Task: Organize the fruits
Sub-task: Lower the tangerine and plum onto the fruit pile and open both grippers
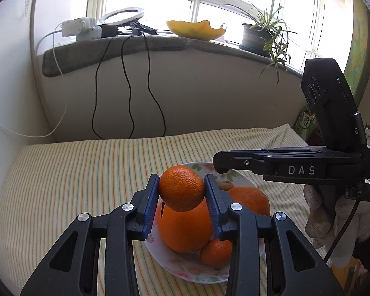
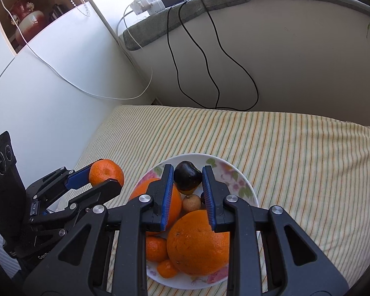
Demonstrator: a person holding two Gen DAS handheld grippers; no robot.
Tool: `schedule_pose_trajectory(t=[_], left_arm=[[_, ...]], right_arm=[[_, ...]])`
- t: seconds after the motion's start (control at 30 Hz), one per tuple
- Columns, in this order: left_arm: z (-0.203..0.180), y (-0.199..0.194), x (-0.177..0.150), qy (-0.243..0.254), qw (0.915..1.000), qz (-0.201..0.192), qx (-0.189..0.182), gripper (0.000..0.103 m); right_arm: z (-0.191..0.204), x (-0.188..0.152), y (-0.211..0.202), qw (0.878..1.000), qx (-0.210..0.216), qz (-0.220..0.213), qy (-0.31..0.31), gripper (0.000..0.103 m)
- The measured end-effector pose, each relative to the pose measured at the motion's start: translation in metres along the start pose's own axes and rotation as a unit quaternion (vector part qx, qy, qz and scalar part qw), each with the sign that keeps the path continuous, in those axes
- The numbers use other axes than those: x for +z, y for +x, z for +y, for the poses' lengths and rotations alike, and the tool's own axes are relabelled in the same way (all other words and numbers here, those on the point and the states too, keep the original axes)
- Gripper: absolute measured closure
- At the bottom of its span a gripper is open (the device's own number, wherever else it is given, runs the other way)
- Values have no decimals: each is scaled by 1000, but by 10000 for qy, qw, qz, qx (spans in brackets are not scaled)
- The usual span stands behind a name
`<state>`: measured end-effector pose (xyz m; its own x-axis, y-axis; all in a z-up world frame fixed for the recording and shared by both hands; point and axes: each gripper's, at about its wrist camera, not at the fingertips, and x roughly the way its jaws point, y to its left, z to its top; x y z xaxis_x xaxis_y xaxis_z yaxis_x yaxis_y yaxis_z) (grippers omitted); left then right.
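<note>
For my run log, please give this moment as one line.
left gripper: shut on tangerine | right gripper: shut on dark fruit | both above plate

The plate (image 2: 244,185) is crowded with oranges (image 2: 198,243), and both grippers hang over it, the left gripper (image 1: 181,189) clamping a tangerine (image 1: 181,188). Striped cloth (image 2: 296,153) lies bare toward the far edge, where cables (image 2: 209,49) dangle down the wall.

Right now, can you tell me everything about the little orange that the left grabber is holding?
The small orange is round and bright, with bumpy, dimpled peel; the right wrist view shows a small dent at its stem end. The left gripper is shut on it, its blue ribbed pads pressing both sides. It hangs in the air, touching only the pads, above the flowered plate of other fruit.
</note>
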<state>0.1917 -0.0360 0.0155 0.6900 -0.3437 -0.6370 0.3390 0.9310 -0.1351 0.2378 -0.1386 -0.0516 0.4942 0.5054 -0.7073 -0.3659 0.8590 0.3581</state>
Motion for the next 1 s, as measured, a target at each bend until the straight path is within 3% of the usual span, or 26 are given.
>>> schedule_pose_trajectory(t=[0.5,1.0], left_arm=[[-24,20,-1,82,9997,184,-153,68],[-23,24,-1,79,9995,217,-195,67]], right_arm=[[-21,-6,2,9998,15,91,199,78],[-26,-8,10,9994,81,198,266,78]])
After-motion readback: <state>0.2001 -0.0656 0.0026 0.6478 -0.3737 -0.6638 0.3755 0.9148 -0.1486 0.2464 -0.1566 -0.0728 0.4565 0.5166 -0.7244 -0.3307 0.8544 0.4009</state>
